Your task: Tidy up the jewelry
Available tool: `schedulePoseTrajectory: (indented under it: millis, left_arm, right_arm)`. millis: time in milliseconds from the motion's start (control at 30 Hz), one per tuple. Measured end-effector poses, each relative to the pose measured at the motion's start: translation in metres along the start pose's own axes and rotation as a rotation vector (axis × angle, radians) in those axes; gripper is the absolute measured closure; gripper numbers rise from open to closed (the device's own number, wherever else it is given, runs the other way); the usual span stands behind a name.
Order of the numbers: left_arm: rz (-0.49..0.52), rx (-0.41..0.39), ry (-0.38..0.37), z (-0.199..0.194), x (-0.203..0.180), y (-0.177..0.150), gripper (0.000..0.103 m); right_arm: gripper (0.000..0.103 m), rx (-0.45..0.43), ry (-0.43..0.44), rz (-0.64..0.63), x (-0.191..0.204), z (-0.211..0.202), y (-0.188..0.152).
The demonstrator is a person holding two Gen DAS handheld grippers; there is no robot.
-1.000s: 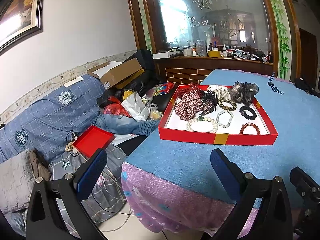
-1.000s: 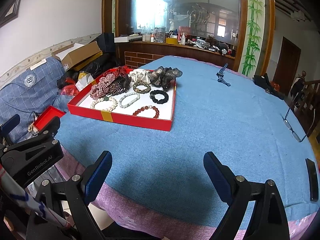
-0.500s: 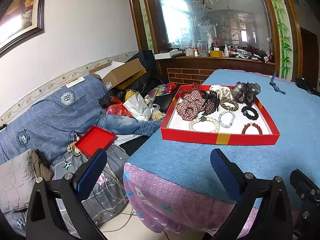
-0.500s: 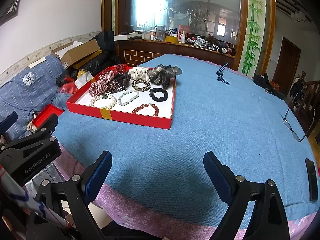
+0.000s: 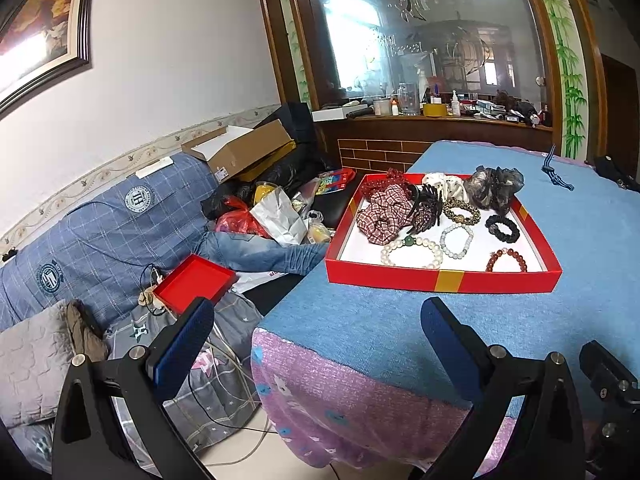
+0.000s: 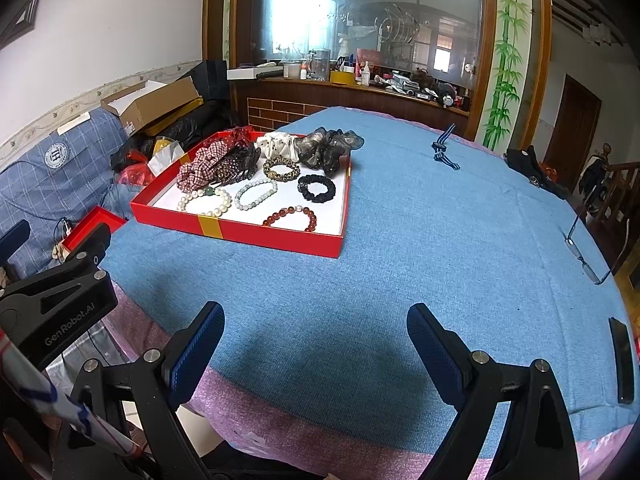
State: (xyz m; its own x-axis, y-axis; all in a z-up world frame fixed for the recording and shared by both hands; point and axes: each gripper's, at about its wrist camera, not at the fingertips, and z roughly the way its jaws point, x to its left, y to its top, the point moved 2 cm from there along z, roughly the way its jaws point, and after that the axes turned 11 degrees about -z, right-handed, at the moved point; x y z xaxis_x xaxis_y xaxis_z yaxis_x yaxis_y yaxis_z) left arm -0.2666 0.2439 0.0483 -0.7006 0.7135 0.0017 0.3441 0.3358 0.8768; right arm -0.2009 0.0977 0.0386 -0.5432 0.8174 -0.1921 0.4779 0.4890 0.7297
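We hold our left claw (image 5: 316,324) and right claw (image 6: 312,330) spread wide and empty, short of the red tray (image 6: 248,234). The tray sits on the blue counter (image 6: 440,248); bracelets (image 6: 290,218) lie in the tray's front part, scrunchies (image 6: 200,164) behind them.

One shallow red cardboard tray (image 6: 256,236) holds five beaded bracelets: white pearl (image 6: 205,203), pale jade (image 6: 256,194), red agate (image 6: 291,219), gold-black (image 6: 281,169); one black hair tie (image 6: 317,188); four fabric scrunchies; one dark claw clip (image 6: 236,168).
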Motion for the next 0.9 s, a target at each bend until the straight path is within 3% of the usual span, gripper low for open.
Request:
schedulePoseTrajectory:
  millis: [900]
  left_arm:
    - [-0.003, -0.007, 0.017, -0.0041, 0.0070, 0.0033, 0.000]
  right_arm:
    - [0.008, 0.005, -0.002, -0.003, -0.0018, 0.0007, -0.0002]
